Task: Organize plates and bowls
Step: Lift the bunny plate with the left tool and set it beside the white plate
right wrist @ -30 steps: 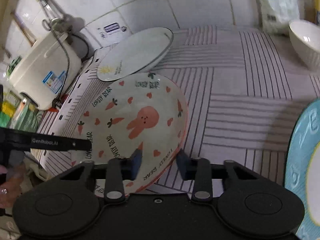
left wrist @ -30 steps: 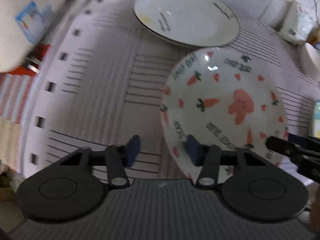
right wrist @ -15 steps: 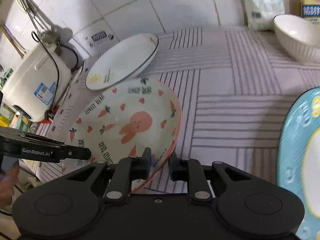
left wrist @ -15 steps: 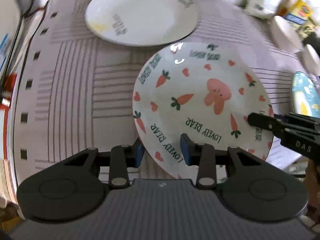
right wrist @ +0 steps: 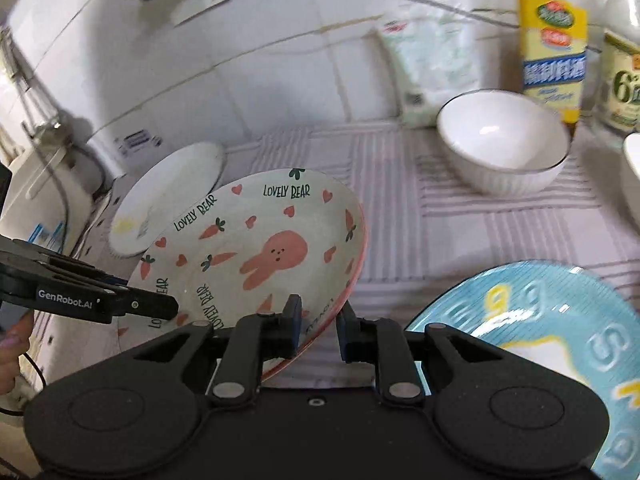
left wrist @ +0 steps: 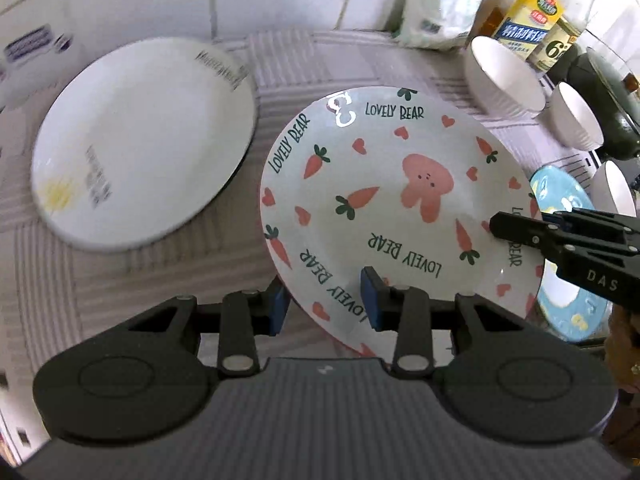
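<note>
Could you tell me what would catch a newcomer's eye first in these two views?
The rabbit-and-carrot plate marked LOVELY BEAR fills the middle, tilted above the striped cloth, its rim pinched by the left gripper and right gripper. A plain white plate lies behind, a blue plate to the right.

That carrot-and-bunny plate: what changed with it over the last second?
Both grippers closed onto the bunny plate: the left gripper and right gripper now pinch opposite sides of its rim, and the plate has been lifted off the cloth. The white plate and white bowl stayed put.
</note>
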